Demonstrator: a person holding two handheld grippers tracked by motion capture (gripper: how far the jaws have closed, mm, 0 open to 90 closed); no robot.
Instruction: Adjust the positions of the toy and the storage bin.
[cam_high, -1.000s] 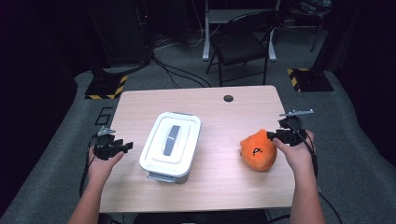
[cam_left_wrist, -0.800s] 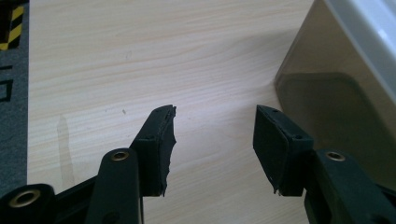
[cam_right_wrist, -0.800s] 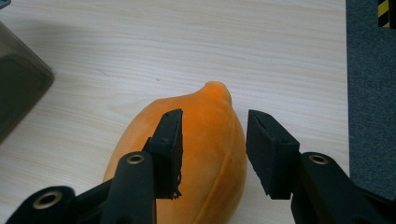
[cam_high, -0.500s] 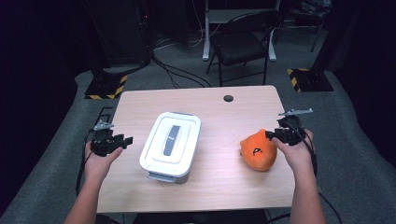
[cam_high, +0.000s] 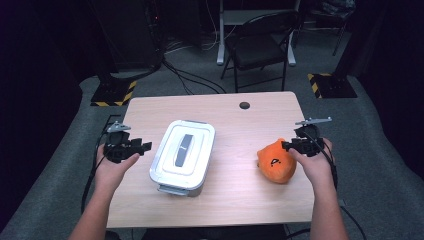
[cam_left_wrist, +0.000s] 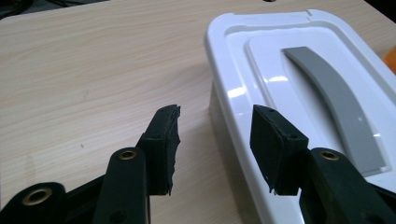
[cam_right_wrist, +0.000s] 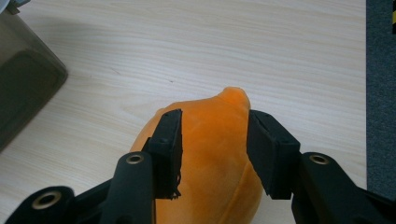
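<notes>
Grippers (cam_high: 145, 146) (cam_high: 285, 145) agape — box (cam_high: 182, 156), plush (cam_high: 275, 162)

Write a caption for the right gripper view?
Right gripper open above an orange plush toy on the wooden table.

Room dim — dark surroundings beyond the lit desk (cam_high: 235, 125), light wood top with a round grommet hole (cam_high: 244, 105) near its far edge. Grey carpet floor (cam_high: 380, 150). Black folding chair (cam_high: 260, 47) behind the desk. Black cables (cam_high: 192, 82) trail across the floor; yellow-black hazard-striped bases (cam_high: 112, 93) stand left and right.
</notes>
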